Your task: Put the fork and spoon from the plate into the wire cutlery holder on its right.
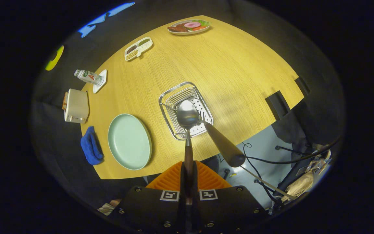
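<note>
My gripper (187, 177) is shut on the dark wooden handle of a spoon (187, 117), whose steel bowl hangs straight ahead of the orange fingers (169, 178), above the wire cutlery holder (168, 100). The holder is a square wire basket on the wooden table, seen from high above. A second utensil with a brown wooden handle, the fork (222, 143), stands tilted in the holder, its handle leaning out toward me and to the right. The pale green plate (129, 141) lies left of the holder with nothing on it.
A blue cloth (91, 146) and a white toaster (76, 106) sit left of the plate. A bottle (88, 77) lies on a small white dish, with a divided snack tray (138, 48) and a food platter (188, 27) farther off. Cables (271, 159) trail on the floor past the table edge.
</note>
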`<state>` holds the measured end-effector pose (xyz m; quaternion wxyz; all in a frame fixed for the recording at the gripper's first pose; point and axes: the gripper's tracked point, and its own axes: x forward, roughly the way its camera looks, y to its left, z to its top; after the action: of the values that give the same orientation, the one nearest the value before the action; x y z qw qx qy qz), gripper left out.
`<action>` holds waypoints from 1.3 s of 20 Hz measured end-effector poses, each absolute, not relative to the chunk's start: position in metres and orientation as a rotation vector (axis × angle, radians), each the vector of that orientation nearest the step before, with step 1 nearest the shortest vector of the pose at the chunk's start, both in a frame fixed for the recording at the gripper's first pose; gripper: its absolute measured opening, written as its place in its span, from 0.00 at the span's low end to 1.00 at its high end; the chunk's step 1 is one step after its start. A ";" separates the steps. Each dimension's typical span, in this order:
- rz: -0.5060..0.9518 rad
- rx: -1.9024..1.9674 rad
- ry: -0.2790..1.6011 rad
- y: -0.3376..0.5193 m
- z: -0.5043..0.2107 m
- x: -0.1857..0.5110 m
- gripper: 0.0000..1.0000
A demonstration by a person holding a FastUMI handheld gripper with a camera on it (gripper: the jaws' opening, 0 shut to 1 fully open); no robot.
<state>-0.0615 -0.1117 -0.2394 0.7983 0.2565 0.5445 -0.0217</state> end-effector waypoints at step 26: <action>-0.015 0.574 1.030 -0.087 -0.195 -0.087 0.36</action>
<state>-0.0872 -0.0866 -0.1955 0.8310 0.2709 0.4859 -0.0069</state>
